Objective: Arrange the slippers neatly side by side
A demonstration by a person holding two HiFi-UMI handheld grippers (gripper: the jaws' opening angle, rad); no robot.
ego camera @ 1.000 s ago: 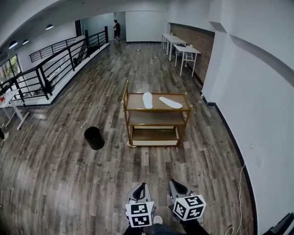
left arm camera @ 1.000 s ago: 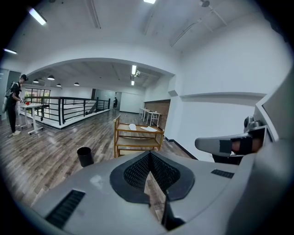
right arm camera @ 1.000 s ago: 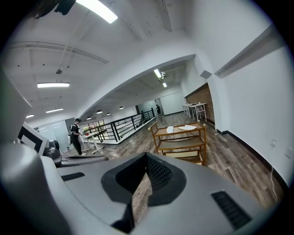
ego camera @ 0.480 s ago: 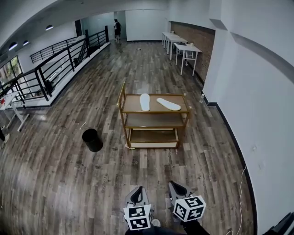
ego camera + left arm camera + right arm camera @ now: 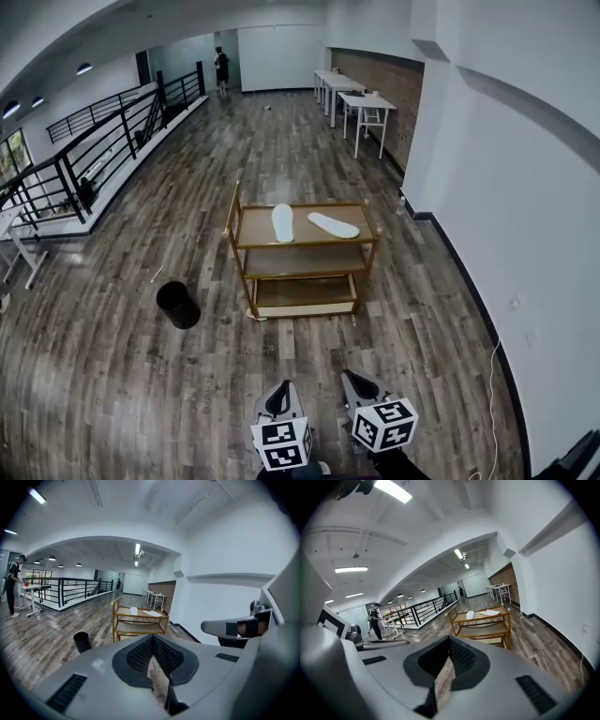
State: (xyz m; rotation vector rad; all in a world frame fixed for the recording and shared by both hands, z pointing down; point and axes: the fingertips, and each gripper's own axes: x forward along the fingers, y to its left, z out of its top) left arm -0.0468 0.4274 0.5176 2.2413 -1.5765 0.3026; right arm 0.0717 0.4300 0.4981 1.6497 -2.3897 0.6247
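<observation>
Two white slippers lie on the top shelf of a wooden three-shelf cart [image 5: 246,246] some way ahead. The left slipper [image 5: 282,222] points away from me and the right slipper [image 5: 333,225] lies slanted, with a gap between them. Both also show far off in the gripper views: left slipper [image 5: 134,610] [image 5: 470,615], right slipper [image 5: 152,613] [image 5: 490,613]. My left gripper [image 5: 281,397] [image 5: 152,637] and right gripper [image 5: 362,382] [image 5: 449,639] hang low and close to me, far short of the cart. Both are shut, with nothing between their jaws.
A black bin [image 5: 176,304] stands on the wood floor left of the cart. A black railing [image 5: 84,155] runs along the left and a white wall [image 5: 506,216] along the right. White tables [image 5: 361,98] stand far back. A person [image 5: 11,588] stands by the railing.
The cart now sits a little further left and lower in the head view, and the bin has shifted left with it. Both grippers stay low and shut.
</observation>
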